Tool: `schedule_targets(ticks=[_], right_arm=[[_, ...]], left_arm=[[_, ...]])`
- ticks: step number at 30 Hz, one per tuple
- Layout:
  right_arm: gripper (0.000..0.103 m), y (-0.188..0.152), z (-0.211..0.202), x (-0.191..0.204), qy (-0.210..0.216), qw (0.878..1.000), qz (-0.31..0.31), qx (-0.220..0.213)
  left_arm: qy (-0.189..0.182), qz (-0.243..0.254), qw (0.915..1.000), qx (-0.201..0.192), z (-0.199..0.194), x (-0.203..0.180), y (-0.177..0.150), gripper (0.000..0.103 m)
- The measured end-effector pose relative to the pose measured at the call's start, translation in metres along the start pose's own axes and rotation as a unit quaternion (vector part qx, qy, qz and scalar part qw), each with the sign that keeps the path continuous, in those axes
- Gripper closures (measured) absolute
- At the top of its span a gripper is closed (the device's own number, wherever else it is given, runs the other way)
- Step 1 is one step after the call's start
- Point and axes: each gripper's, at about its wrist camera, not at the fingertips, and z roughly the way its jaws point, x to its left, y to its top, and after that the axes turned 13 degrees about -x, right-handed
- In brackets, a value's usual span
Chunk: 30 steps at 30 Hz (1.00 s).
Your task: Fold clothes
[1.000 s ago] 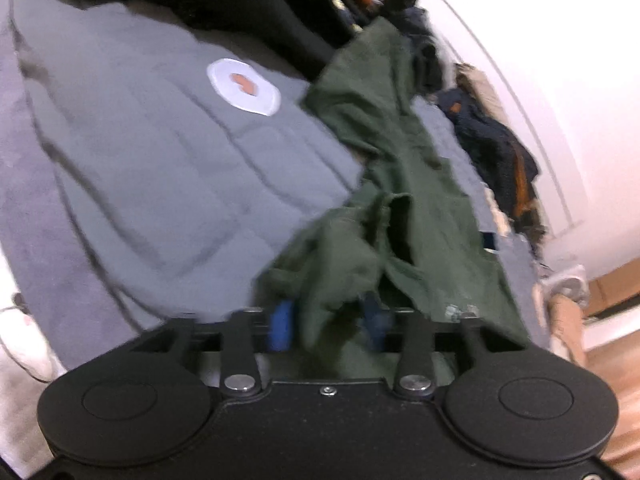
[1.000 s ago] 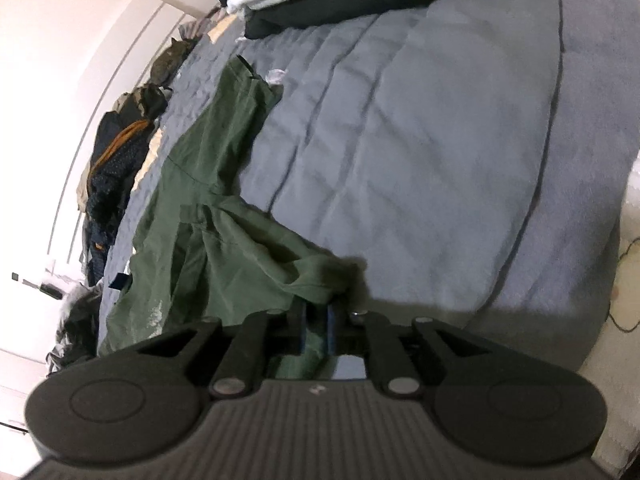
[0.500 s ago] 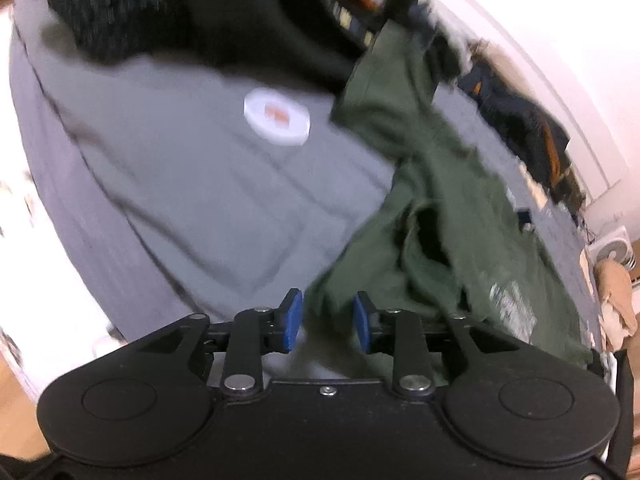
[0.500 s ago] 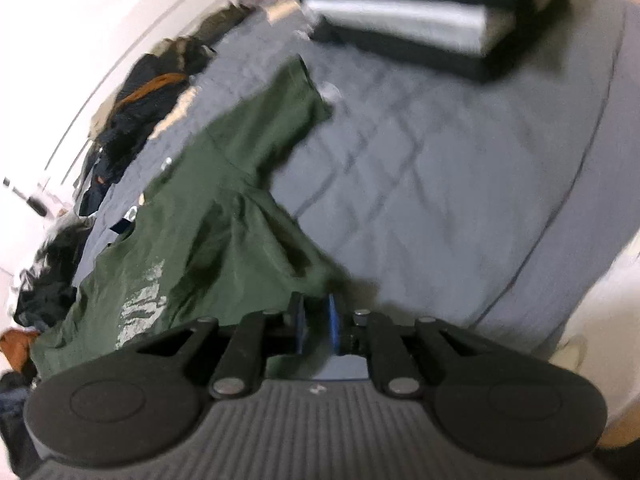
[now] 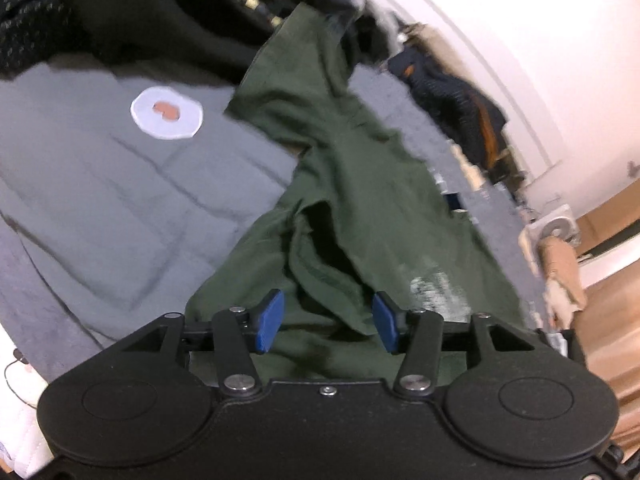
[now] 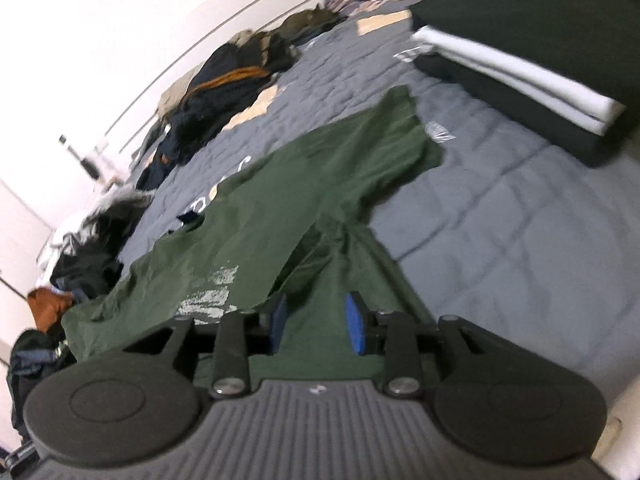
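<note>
Letting go of the green T-shirt (image 5: 360, 184) on the bed (image 5: 100, 208), jaws of left tool (image 5: 328, 322) and right tool (image 6: 316, 324) opening with cloth loose between them, then re-gripping for a fold.

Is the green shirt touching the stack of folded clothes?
Apart. The right wrist view shows bare grey blanket between the green shirt and the stack of folded clothes.

**Green T-shirt on the quilt**

My dark green T-shirt (image 5: 360, 184) (image 6: 280, 208) lies rumpled across the grey bed, one sleeve spread flat towards the far side, a cracked white print showing, its near edge bunched into loose folds.
</note>
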Motion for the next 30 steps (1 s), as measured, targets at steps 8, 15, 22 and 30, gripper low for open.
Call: schedule_targets(ticks=[8,15,22,30], right_arm=[[0.071,-0.004,0.048,0.013,0.004,1.000,-0.020,0.019],[0.071,-0.013,0.057,0.010,0.021,1.000,-0.012,0.017],[0.071,-0.011,0.060,0.007,0.016,1.000,-0.002,-0.006],[0.071,-0.010,0.066,0.005,0.010,1.000,-0.001,-0.003]], left_arm=[[0.000,-0.039,0.9992,0.013,0.029,0.008,0.008,0.055],[-0.011,-0.035,0.9993,-0.006,0.039,0.003,0.014,0.093],[-0.043,-0.048,0.9959,-0.063,0.053,0.000,0.043,0.100],[-0.025,-0.021,0.9991,-0.025,0.043,0.000,0.043,0.097]])
